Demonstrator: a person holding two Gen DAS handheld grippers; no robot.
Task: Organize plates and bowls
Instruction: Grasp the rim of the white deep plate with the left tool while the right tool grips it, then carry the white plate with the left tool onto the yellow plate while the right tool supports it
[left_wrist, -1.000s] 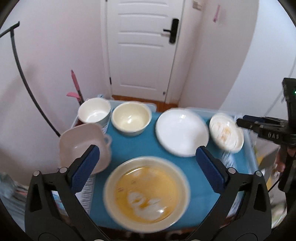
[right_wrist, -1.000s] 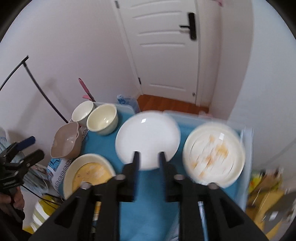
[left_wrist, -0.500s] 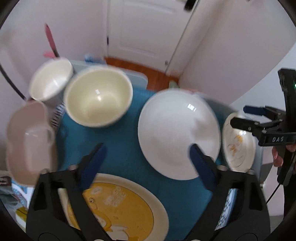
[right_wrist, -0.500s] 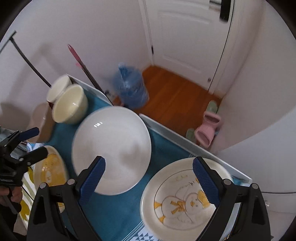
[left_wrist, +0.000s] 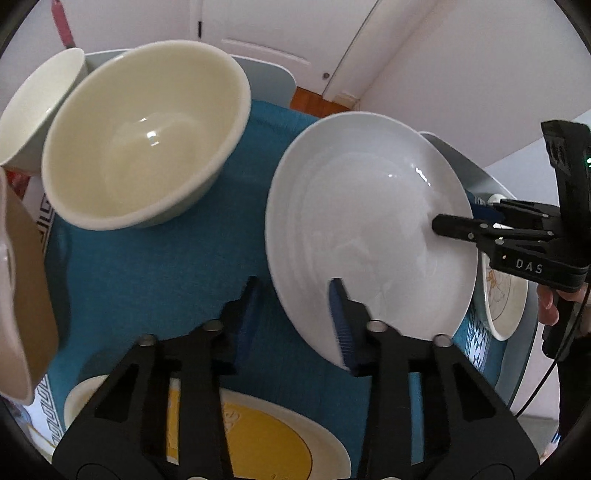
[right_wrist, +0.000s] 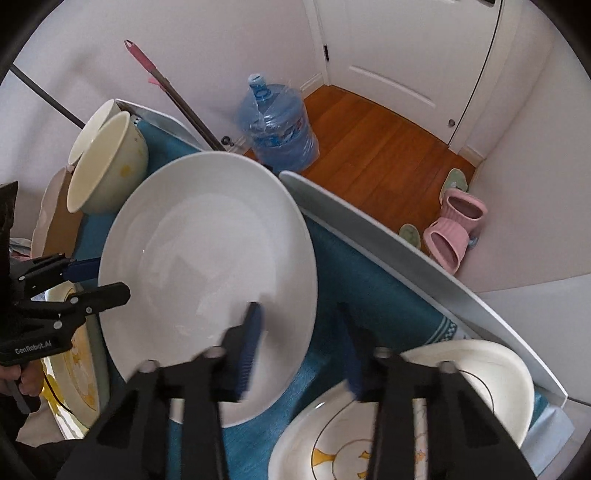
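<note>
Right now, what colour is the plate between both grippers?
Plain white plate, no pattern; clearest in the right wrist view.

The big plate (left_wrist: 369, 229) sits in the middle of the mat (left_wrist: 155, 280). A bowl (left_wrist: 147, 129) is to its left, with a cup (left_wrist: 33, 110) behind that. The duck plate (right_wrist: 406, 417) is on my right. Another plate (left_wrist: 258, 439) lies close in front of me.

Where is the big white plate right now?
The big white plate sits mid-table on the blue cloth, right of the cream bowl, with the duck plate on its other side.
</note>
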